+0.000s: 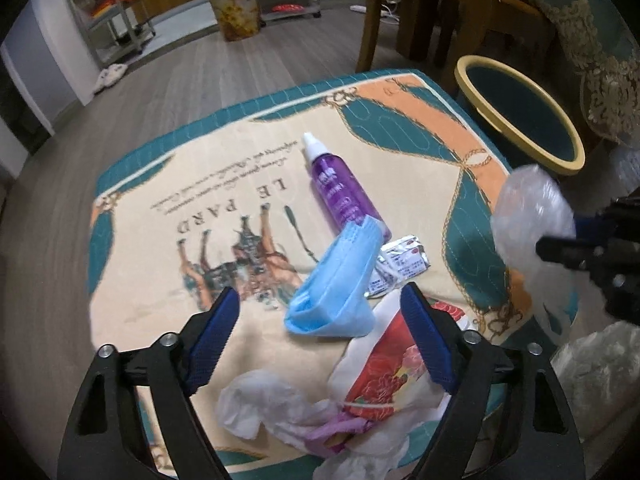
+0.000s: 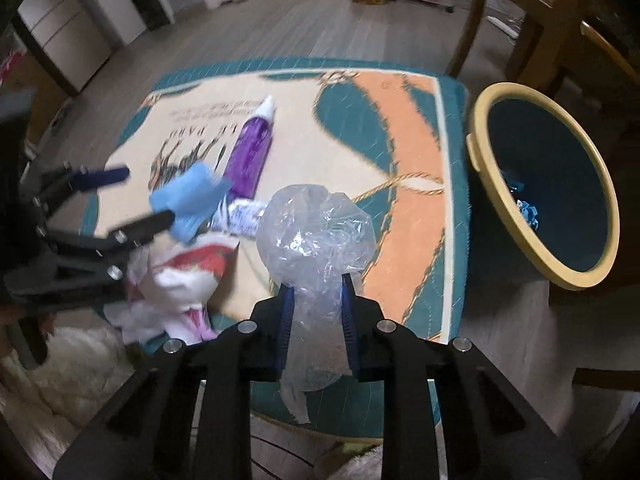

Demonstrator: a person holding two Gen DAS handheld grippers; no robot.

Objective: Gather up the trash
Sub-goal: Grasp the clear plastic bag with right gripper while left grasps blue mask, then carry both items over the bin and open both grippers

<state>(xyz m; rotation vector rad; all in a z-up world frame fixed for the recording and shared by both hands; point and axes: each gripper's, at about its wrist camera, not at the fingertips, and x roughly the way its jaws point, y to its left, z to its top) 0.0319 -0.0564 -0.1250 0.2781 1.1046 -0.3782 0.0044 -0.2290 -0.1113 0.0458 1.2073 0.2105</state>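
My right gripper [image 2: 316, 292] is shut on a crumpled clear plastic bag [image 2: 316, 232] and holds it above the patterned cushion [image 2: 408, 128]; the bag also shows in the left wrist view [image 1: 532, 216]. A teal bin with a yellow rim [image 2: 548, 184] stands to the right, with some blue scraps inside. My left gripper [image 1: 320, 300] is open just above a blue face mask [image 1: 336, 280]. A purple spray bottle [image 1: 340, 188], a small foil wrapper [image 1: 404, 260], a red-and-white wrapper [image 1: 384, 376] and white tissue [image 1: 264, 404] lie on the cushion.
A wooden chair [image 1: 420, 8] stands behind the bin [image 1: 520, 112]. A cloth-draped table [image 1: 592, 40] is at the far right. Across the wood floor stand a full patterned waste bin [image 1: 236, 12], metal racks [image 1: 108, 12] and slippers [image 1: 110, 76].
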